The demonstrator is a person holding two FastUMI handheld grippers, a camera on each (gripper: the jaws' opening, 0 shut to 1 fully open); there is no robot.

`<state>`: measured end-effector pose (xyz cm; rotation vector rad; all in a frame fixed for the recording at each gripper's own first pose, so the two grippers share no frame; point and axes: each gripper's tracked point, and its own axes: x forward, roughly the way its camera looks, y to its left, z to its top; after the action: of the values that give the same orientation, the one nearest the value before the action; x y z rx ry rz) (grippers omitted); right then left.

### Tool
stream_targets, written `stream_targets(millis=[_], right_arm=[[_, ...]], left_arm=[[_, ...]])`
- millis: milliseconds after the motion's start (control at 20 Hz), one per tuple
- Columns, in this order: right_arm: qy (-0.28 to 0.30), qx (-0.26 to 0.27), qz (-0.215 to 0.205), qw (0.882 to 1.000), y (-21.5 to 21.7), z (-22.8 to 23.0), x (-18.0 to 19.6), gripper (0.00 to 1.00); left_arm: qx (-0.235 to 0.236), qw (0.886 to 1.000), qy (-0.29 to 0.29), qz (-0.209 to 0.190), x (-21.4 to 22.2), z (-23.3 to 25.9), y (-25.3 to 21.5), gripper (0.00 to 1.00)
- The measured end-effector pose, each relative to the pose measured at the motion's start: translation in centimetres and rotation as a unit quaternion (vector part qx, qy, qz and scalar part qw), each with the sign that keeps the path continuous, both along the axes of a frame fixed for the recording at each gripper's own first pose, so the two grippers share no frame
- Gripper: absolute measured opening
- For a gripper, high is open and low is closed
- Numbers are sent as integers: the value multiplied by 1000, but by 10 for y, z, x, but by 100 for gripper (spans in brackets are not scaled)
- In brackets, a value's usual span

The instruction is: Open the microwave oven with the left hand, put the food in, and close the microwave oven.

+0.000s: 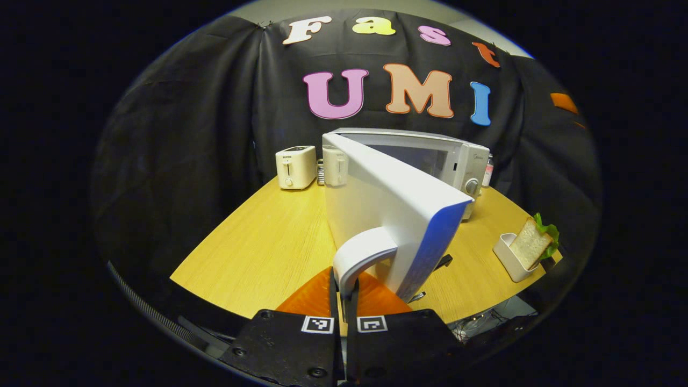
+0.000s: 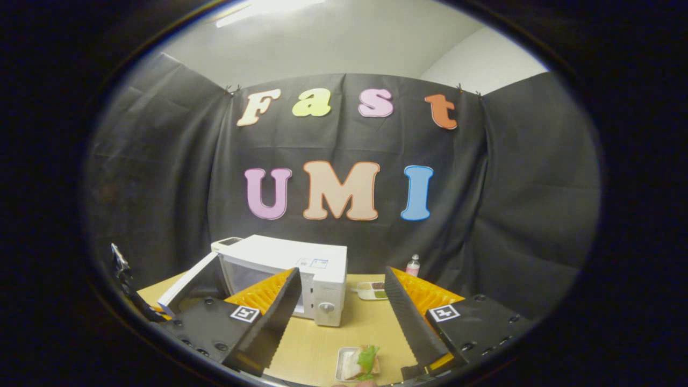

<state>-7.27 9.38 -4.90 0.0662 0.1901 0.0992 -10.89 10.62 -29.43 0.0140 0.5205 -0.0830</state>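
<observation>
The step in hand is the opening of the microwave oven [image 1: 424,156]. In the left gripper view the left gripper [image 1: 344,290] has its fingers pressed together on the curved handle [image 1: 361,252] of the door [image 1: 392,215], which stands swung well out from the cavity. In the right gripper view the right gripper [image 2: 344,317] hangs with its fingers spread wide and empty above the wooden table [image 2: 317,344], facing the oven's control side. The food, a sandwich [image 2: 361,363] in a small white tray [image 2: 344,371], lies on the table just below and between those spread fingers, well apart from the oven. The next move, by judgement, calls for the left gripper to let go of the handle with the door wide enough, and for the right to descend on the tray.
</observation>
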Motion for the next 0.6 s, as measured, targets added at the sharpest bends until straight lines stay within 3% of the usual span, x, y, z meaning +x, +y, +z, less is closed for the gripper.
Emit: stream_targets(millis=[300, 400, 550, 600], right_arm=[[10, -3, -4, 1000, 8, -5, -10, 97], [17, -8, -8, 1000, 2, -11, -12, 97], [22, -21, -12, 999, -3, -19, -15, 97], [24, -22, -13, 999, -3, -21, -16, 97]], left_arm=[[-25, 1000, -2, -5, -1, -3, 16, 8], [-20, 1000, -7, 5, -1, -2, 24, 26], [-23, 999, -1, 24, -2, -3, 30, 80], [-21, 999, 2, 27, -2, -5, 30, 86]])
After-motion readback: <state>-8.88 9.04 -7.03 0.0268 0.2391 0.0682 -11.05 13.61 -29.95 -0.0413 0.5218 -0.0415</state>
